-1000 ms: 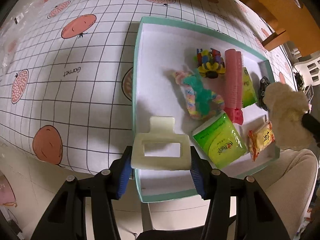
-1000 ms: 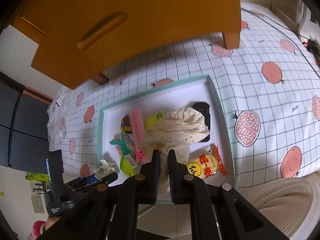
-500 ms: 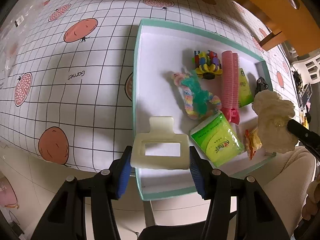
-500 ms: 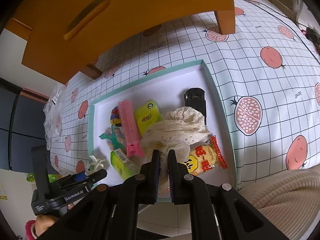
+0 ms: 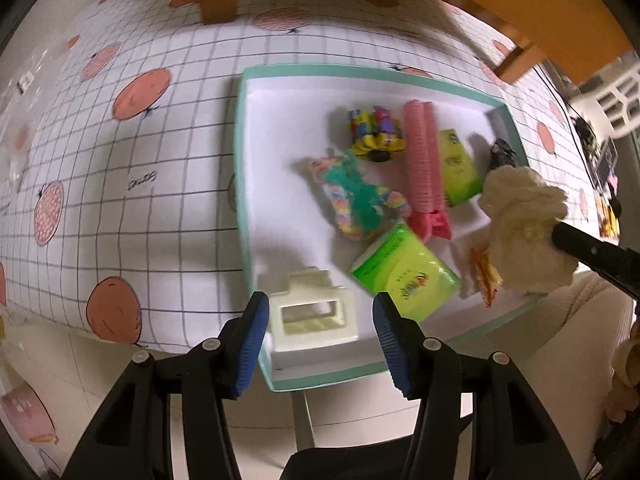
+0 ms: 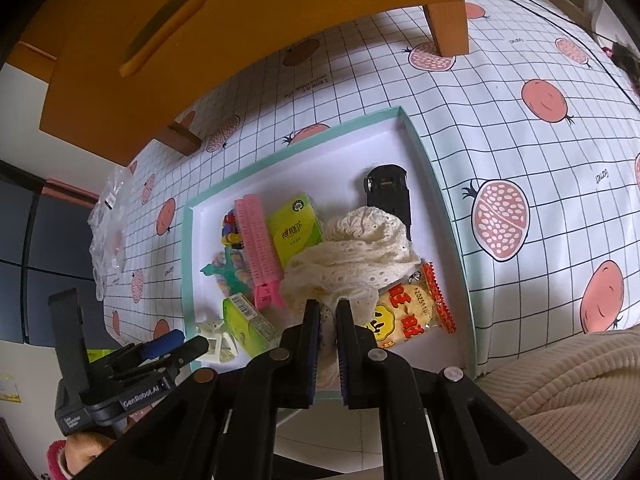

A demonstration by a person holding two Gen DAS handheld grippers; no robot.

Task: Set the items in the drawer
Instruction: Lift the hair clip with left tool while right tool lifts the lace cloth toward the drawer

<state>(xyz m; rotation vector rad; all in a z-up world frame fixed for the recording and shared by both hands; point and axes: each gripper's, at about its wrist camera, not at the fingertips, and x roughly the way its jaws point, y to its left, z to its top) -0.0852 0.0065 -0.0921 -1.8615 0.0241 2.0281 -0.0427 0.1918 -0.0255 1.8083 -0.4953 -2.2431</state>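
Observation:
A white tray with a teal rim (image 5: 244, 160) lies on the pomegranate-print tablecloth. In its near left corner lies a cream claw clip (image 5: 312, 312), also seen as the clip (image 6: 218, 346) in the right wrist view. My left gripper (image 5: 320, 332) is open, its blue pads standing apart from the clip on both sides. My right gripper (image 6: 328, 320) is shut on a cream lace scrunchie (image 6: 352, 256), held above the tray's right half. In the left wrist view the scrunchie (image 5: 524, 220) hangs from the black right fingers (image 5: 588, 248).
The tray holds a pink roller clip (image 5: 424, 160), two green tissue packs (image 5: 404, 280) (image 5: 458, 164), a rainbow scrunchie (image 5: 352, 200), a black clip (image 6: 388, 192) and a snack packet (image 6: 408, 316). An orange wooden drawer unit (image 6: 240, 20) stands behind. A cream-clad leg (image 6: 560, 400) is near right.
My left gripper has opened and let go of the cream claw clip, which now lies in the tray's near left corner. The right gripper still holds the scrunchie, slightly lower over the tray.

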